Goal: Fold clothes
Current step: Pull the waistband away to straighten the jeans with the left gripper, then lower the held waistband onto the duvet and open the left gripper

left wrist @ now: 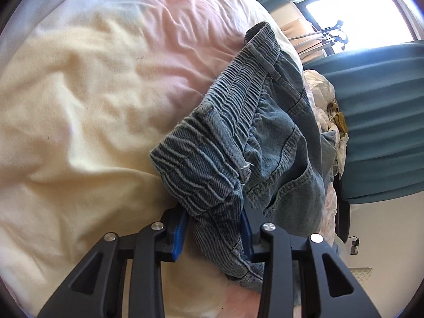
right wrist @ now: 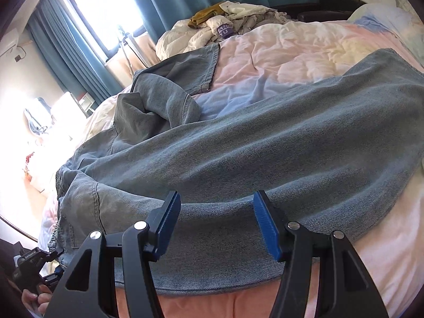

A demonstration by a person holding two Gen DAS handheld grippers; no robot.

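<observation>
Left tool (left wrist: 212, 228) clamped on jeans' (left wrist: 265, 122) elastic waistband (left wrist: 201, 159) for lifting; right tool (right wrist: 216, 222) apart, straddling leg (right wrist: 265, 143).

We see a bed (right wrist: 304, 53) under a rumpled quilt in pale pink, cream and blue. On it lie blue jeans (right wrist: 265, 145), legs spread across the quilt. At its far edge we see a heap of clothes (right wrist: 238, 18).

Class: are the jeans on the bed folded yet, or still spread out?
Still spread: the jeans sprawl across the bed, one leg rumpled; left gripper holds the waistband.
</observation>
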